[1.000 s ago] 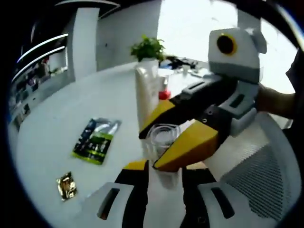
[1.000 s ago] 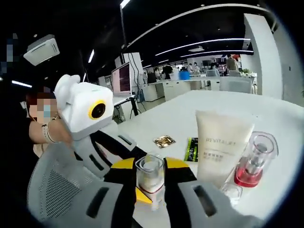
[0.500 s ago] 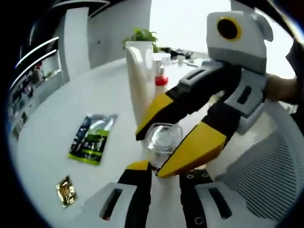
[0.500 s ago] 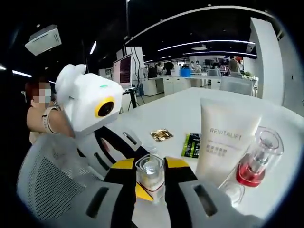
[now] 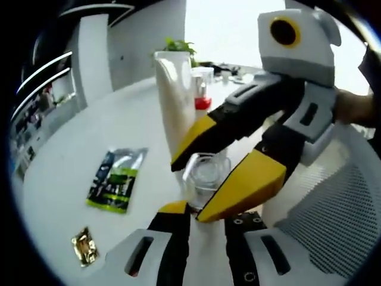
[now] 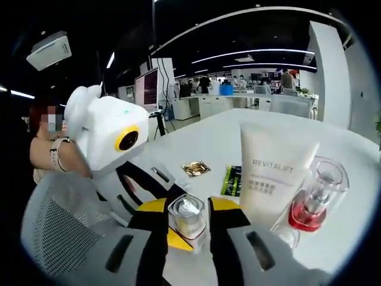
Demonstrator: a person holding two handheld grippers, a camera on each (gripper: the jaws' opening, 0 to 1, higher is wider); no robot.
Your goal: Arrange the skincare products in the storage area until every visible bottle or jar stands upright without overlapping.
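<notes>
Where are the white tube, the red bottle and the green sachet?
white tube (image 6: 275, 173): right gripper view, on its printed front.
red bottle (image 6: 314, 199): right gripper view, on its clear body.
green sachet (image 5: 117, 179): left gripper view, on its middle.

Green sachet (image 5: 116, 180), gold sachet (image 5: 84, 246), potted plant (image 5: 177, 46), mesh chair (image 5: 324, 217).

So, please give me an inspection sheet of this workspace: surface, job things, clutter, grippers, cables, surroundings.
Surface: white table, bare in the far part.
Job's things: small clear jar upright between both grippers; white tube standing on its cap; clear bottle with red liquid upright beside the tube, contact unclear.
Clutter: green sachet and gold sachet lying flat.
Grippers: right gripper shut on the jar; left gripper low at the jar, grip unclear.
Cables: nothing seen.
Surroundings: mesh chair, potted plant, office desks behind.
</notes>
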